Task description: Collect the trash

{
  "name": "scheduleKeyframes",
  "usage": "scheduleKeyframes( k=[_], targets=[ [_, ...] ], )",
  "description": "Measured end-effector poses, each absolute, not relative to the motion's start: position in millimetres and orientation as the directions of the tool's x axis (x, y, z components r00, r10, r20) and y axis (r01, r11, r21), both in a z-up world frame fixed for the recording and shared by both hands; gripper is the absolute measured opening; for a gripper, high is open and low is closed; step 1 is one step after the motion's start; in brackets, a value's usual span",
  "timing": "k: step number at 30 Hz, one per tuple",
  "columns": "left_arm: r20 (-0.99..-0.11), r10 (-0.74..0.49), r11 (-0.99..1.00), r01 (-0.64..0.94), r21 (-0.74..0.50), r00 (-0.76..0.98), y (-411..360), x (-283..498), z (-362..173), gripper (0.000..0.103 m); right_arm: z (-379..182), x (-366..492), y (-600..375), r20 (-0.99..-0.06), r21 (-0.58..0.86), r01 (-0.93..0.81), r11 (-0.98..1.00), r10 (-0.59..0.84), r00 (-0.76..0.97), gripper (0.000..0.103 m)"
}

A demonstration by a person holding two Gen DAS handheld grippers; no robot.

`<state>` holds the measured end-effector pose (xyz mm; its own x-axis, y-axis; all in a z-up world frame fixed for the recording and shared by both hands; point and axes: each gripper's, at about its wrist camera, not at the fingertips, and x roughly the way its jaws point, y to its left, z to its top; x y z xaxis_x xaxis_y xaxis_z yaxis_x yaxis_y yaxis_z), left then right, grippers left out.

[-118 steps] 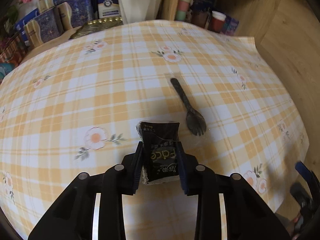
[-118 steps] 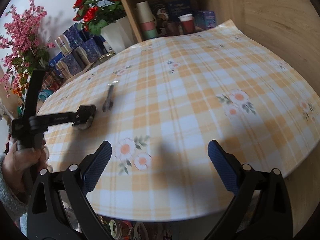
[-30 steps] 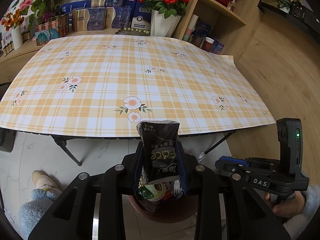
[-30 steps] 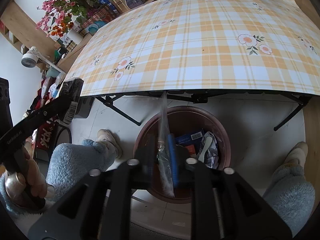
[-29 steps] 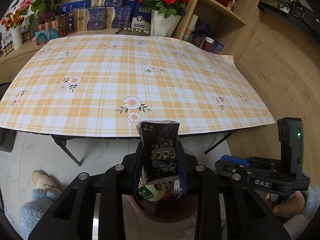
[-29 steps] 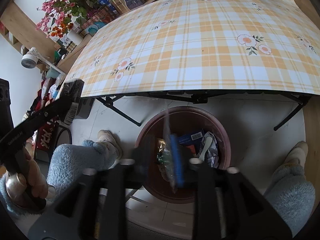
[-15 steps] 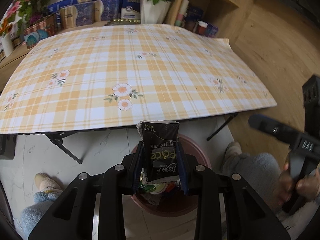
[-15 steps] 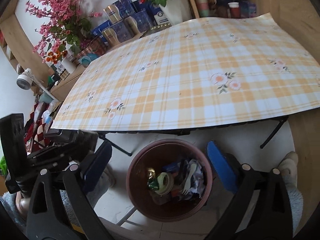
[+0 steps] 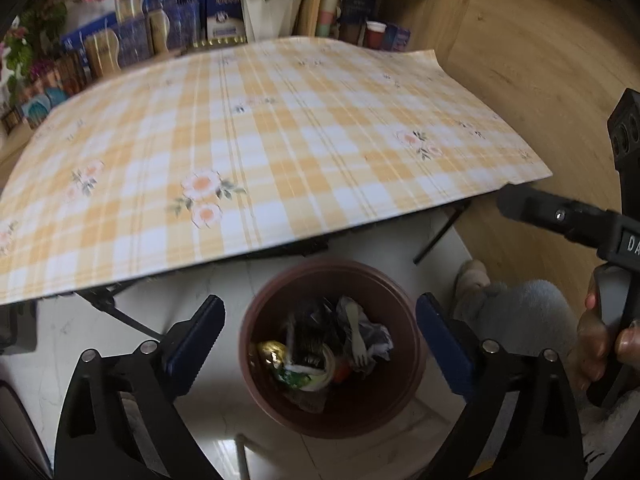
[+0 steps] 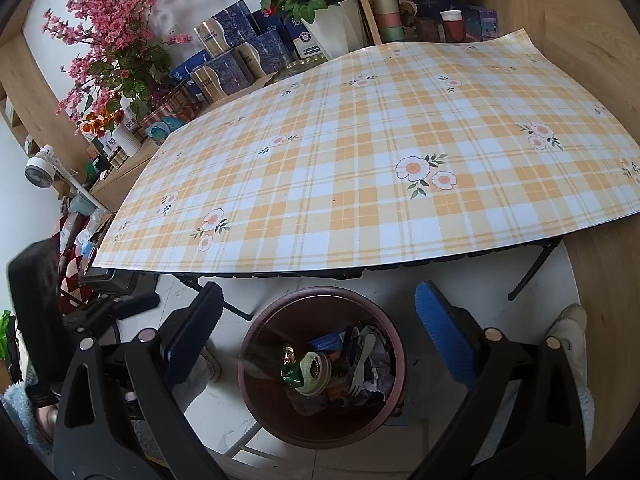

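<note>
Both grippers hang above a brown round trash bin (image 9: 332, 344) standing on the pale tiled floor just in front of the table's near edge. The left gripper (image 9: 318, 334) has its blue-padded jaws spread wide apart with nothing between them, the bin showing in the gap. The right gripper (image 10: 318, 330) is likewise spread wide and empty, poised over the same bin (image 10: 320, 364).

Inside the bin lies a heap of trash: a dark crumpled wrapper (image 9: 310, 338), a pale plastic fork (image 10: 362, 364), a round lid (image 10: 316, 368), a gold foil scrap (image 9: 270, 350) and a blue packet (image 10: 326, 342); the left view is blurred, so finer detail there is hard to make out.

At the right edge of the left view, the person's right hand (image 9: 604, 340) grips the handle of the other tool.

Beyond the bin, the folding table carries a yellow plaid tablecloth (image 10: 380, 152) printed with flowers. Farther back stand blue gift boxes (image 10: 236, 60), a white vase of red roses (image 10: 332, 32) and pink blossoms (image 10: 108, 28) on the far left.
</note>
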<state>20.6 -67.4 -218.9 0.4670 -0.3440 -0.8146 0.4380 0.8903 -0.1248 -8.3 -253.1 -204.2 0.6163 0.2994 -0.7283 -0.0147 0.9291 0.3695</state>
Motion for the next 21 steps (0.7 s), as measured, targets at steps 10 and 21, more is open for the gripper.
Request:
scheduleKeyframes(
  k=[10,21],
  targets=[
    [-0.76,-0.298,0.921,0.384,-0.07,0.577,-54,17,-187,0.096,-193,-10,-248,-0.726,0.332,-0.026,0.943,0.273,0.631,0.096],
    [-0.591,-0.188,0.957,0.281,0.067,0.784,-38,10,-98,0.097,-124,-15,-235,-0.672,0.179,-0.102,0.979,0.197,0.714,0.097]
  ],
)
